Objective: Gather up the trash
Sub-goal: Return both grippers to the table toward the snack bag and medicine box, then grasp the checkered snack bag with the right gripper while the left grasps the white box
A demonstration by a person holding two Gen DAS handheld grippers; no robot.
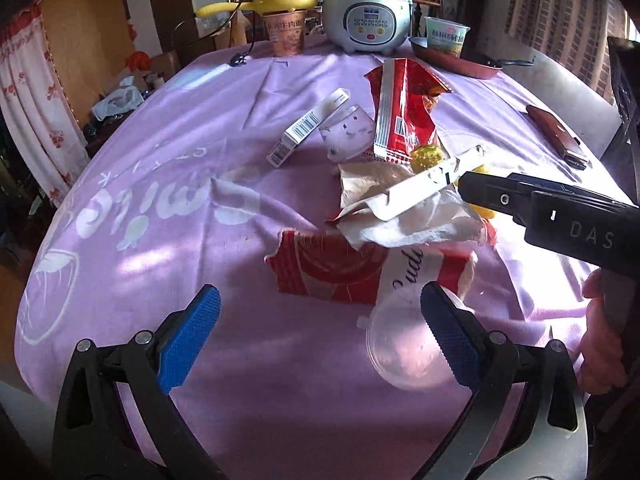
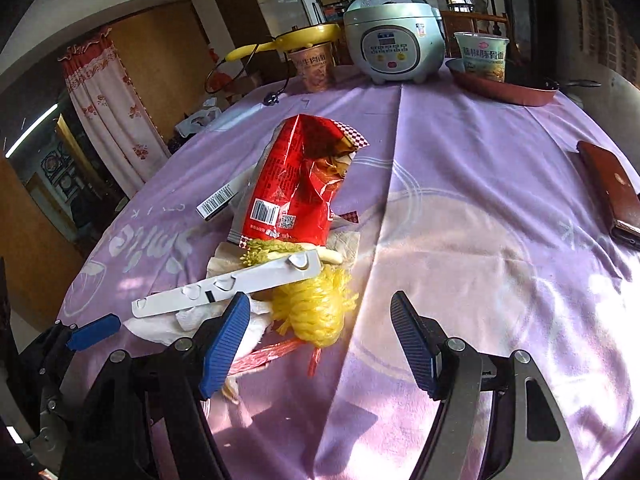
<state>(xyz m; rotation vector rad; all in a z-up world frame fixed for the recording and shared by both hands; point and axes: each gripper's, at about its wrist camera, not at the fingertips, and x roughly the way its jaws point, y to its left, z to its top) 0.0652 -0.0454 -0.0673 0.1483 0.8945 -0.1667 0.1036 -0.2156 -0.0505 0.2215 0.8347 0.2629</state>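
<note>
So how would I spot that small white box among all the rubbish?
Start at the rice cooker at the far end of the purple cloth and come toward the heap of trash. Left of the tall red snack bag lies the white box, the only piece with black barcodes on it.

cloth (image 2: 460, 168) lilac (white lettering) | snack bag (image 2: 296, 184) red | net (image 2: 316, 308) yellow

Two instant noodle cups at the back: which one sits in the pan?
The green-labelled noodle cup, standing in the red pan. The brown one stands beside the rice cooker.
</note>
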